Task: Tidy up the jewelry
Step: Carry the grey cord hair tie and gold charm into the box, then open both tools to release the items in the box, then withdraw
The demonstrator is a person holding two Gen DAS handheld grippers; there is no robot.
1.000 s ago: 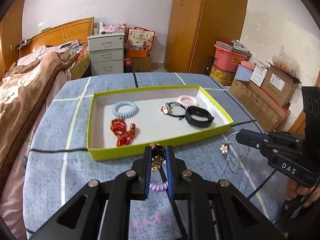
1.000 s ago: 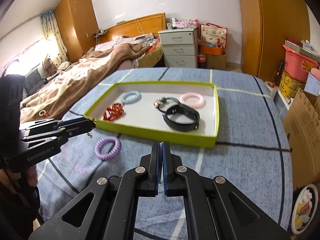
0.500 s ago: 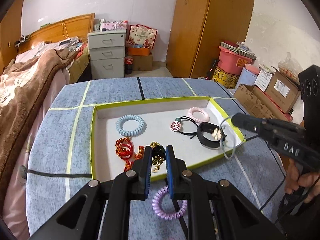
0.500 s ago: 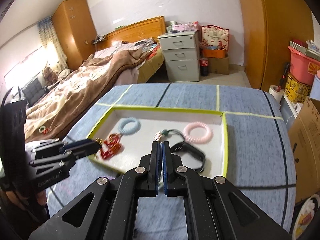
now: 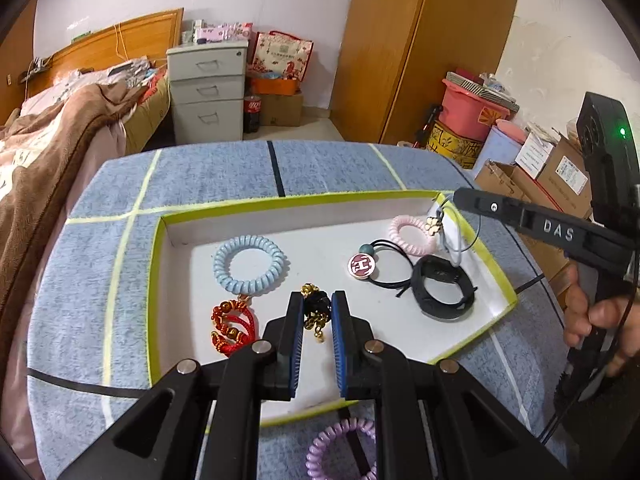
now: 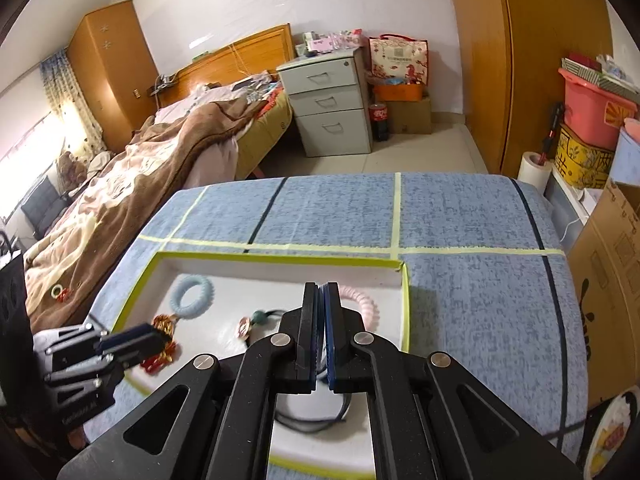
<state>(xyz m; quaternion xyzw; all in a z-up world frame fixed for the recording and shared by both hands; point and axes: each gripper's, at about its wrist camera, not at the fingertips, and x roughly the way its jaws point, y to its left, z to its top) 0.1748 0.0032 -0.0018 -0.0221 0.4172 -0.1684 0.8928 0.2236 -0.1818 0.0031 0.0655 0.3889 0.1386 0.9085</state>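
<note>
A lime-rimmed tray [image 5: 280, 202] with a white floor lies on the blue table. My left gripper [image 5: 316, 300] hovers over its near middle, shut on a black-and-gold beaded charm [image 5: 316, 308]. My right gripper [image 5: 460, 198] reaches in from the right, shut on a thin grey cord with a flower charm [image 5: 433, 222] that dangles over the tray's far right corner. In the tray lie a light blue coil tie [image 5: 250, 264], a red knotted bracelet [image 5: 232, 326], a pink coil tie [image 5: 412, 234], a hair tie with a round maroon charm [image 5: 362, 266] and a black band [image 5: 442, 292]. A purple coil tie [image 5: 340, 452] lies outside the near wall.
A bed with a brown blanket [image 6: 132, 200] runs along the left of the table. Behind stand a grey drawer cabinet [image 5: 206, 88] and a wooden wardrobe [image 5: 424, 48]. Cardboard boxes [image 5: 560, 172] and a pink tub [image 5: 472, 108] crowd the right side.
Both grippers have moved forward over the tray. The left one carried its charm past the near wall; the right one lifted the flower-charm cord off the table to the tray's far right corner.
</note>
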